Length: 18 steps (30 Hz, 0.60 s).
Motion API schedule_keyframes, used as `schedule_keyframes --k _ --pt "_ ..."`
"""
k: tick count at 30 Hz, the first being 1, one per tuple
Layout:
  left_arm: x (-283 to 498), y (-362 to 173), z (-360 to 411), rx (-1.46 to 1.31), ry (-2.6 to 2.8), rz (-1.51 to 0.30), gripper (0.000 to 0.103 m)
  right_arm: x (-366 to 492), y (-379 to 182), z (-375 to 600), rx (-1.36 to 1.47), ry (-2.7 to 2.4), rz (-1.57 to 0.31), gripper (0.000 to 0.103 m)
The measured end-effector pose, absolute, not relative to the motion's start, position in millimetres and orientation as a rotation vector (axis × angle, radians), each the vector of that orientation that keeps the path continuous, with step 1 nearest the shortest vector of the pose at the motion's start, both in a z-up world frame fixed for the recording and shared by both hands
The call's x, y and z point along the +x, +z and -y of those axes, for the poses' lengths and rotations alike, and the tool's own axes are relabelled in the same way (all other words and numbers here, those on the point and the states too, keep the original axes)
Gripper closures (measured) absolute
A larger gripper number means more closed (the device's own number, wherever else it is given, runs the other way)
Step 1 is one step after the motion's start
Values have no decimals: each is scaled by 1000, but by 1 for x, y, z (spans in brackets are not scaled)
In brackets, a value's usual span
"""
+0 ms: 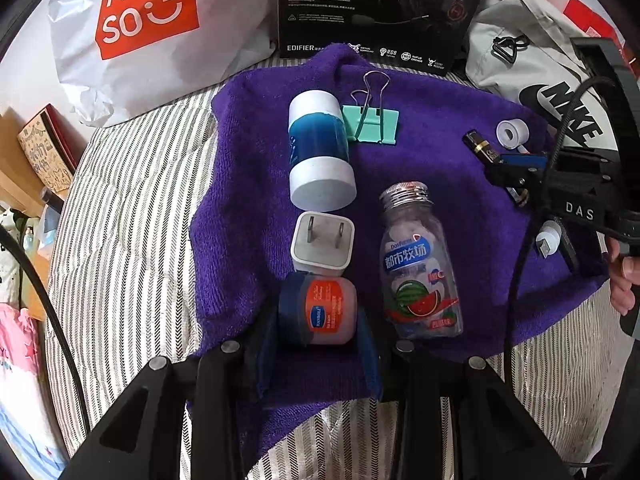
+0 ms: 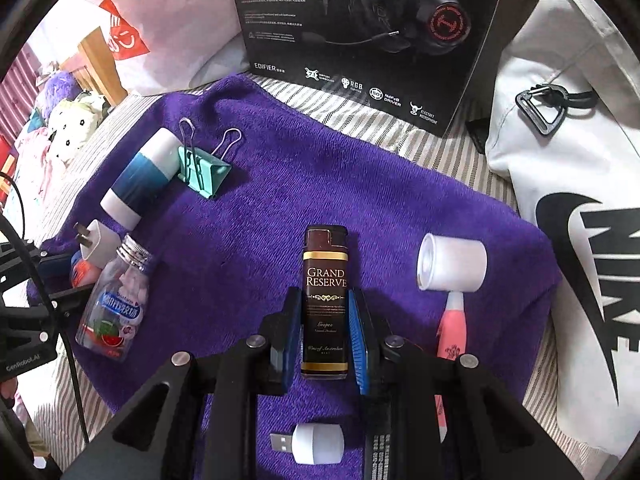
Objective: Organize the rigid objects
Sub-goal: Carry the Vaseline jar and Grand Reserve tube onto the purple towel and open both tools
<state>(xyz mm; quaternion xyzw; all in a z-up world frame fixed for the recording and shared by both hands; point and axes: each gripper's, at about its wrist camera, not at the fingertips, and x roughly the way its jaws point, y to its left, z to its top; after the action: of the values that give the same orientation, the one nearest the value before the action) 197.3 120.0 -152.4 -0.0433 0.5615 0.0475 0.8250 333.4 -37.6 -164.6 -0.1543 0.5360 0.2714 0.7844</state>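
On a purple towel lie several small objects. My left gripper is shut on a small orange-labelled balm jar. Beyond it lie a white plug adapter, a blue and white cylinder, a mint binder clip and a candy bottle. My right gripper is shut on a brown "Grand Reserve" lighter, also seen in the left wrist view. A white roll, a pink pen and a white USB light lie near it.
A black Edifier headset box stands behind the towel. A white Nike bag lies at the right, a white Miniso bag at the back left. The towel rests on striped bedding.
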Motion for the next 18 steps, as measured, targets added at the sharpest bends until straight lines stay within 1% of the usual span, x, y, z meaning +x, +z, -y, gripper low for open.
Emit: schedule_keyframes --k 10,13,14,15,16,17,18 --pt "196 -153 -119 -87 104 -1194 68 336 -166 33 -355 593 -1159 79" --pt "197 -153 -118 -82 97 -1199 67 336 -166 33 -359 599 -1160 78" --pt "198 -153 -118 -80 94 -1202 64 335 -166 33 -360 604 -1161 75" --pt "198 -153 -118 -83 90 -1205 63 335 -166 33 -357 609 -1165 70" --pt "198 -153 -116 -86 81 -1209 59 334 -166 34 -352 614 -1171 67" --pt "198 -152 -116 -84 82 -1211 58 332 -166 34 -349 617 -1176 61" --pt "198 -151 -115 -81 90 -1213 57 329 -165 36 -350 613 -1176 58"
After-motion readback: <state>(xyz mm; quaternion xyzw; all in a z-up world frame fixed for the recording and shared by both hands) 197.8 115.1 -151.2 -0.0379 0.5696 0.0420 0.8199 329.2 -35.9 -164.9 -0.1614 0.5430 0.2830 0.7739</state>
